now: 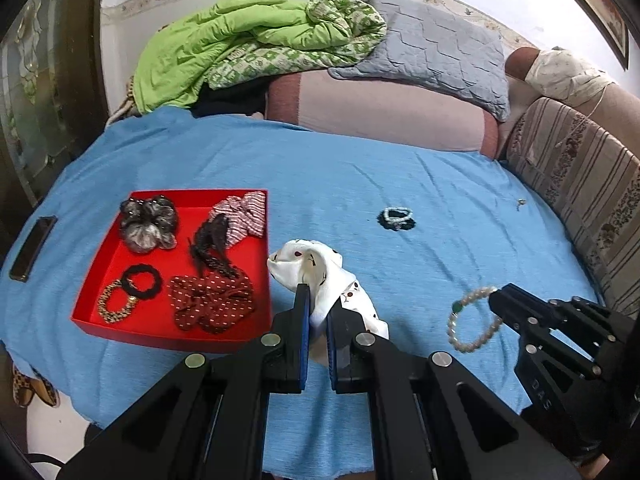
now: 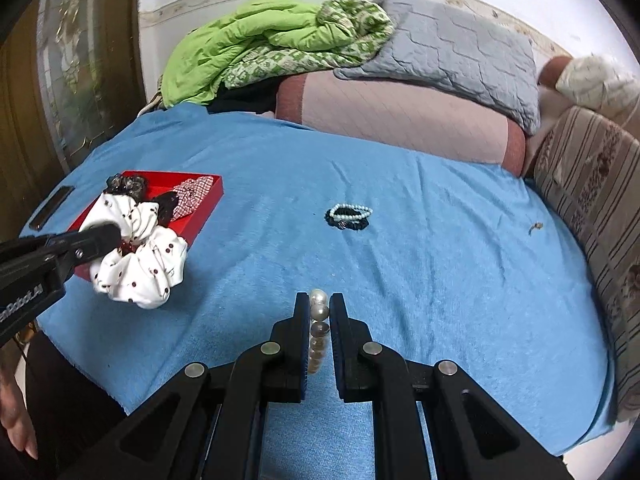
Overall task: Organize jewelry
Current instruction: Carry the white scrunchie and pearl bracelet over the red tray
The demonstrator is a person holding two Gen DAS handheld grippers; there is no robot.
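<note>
My left claw is clamped on the white dotted fabric scrunchie, held just beside the right edge of the shallow red cardboard tray that already carries several scrunchies and hair ties. My right claw grips the pearl bead bracelet with one green bead, lifted over the blue cloth covering the bed. A small pale blue bead bracelet on a dark hair tie lies further out on the cloth, well apart from both claws.

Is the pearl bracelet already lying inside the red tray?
No, the pearl bracelet hangs from the right tongs, away from the red tray.
</note>
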